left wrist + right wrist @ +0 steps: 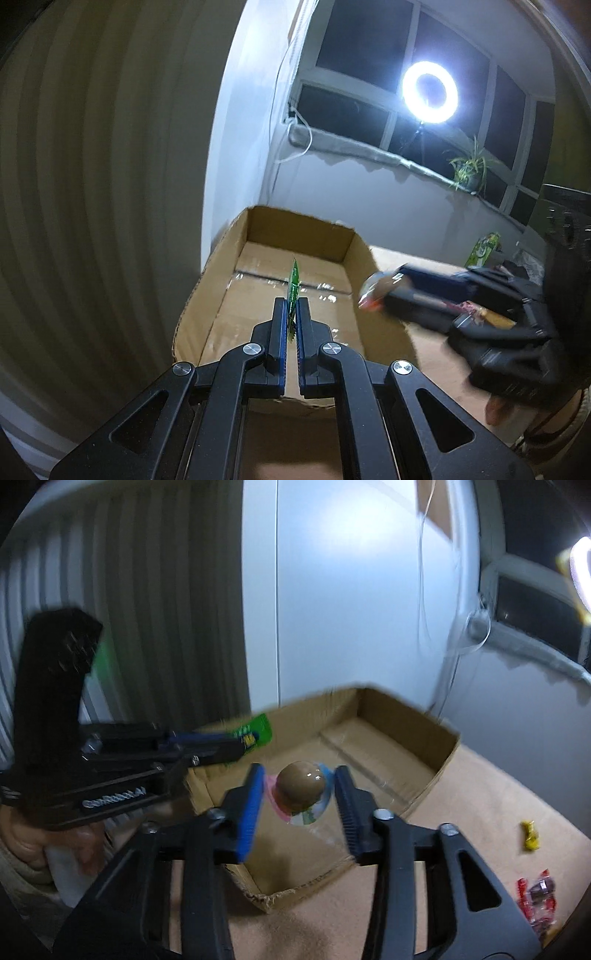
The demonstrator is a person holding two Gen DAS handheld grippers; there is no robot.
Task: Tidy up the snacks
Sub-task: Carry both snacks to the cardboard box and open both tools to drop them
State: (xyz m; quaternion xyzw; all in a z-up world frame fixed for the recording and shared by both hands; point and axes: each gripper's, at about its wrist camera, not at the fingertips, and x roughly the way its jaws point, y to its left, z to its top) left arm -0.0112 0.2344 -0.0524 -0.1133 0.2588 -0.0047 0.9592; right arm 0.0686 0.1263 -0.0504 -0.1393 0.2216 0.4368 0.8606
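Two grippers over the cardboard box (pixel 436 764) at frame centre. Left gripper (pixel 293 306) clamped on a thin green packet (pixel 294 282) (edge-on). Right gripper (pixel 300 794) parted around a brown snack ball in clear wrap (pixel 302 792), pads seemingly not touching it, above the box floor.

A tan desk (pixel 480 794) carries it all — an open cardboard box (pixel 439 768) sits on it just ahead of the right claw (pixel 299 794). Off to that claw's right, well clear of the box, a small yellow candy (pixel 530 835) lies on the desk — nearer in, a red wrapped snack (pixel 537 895).
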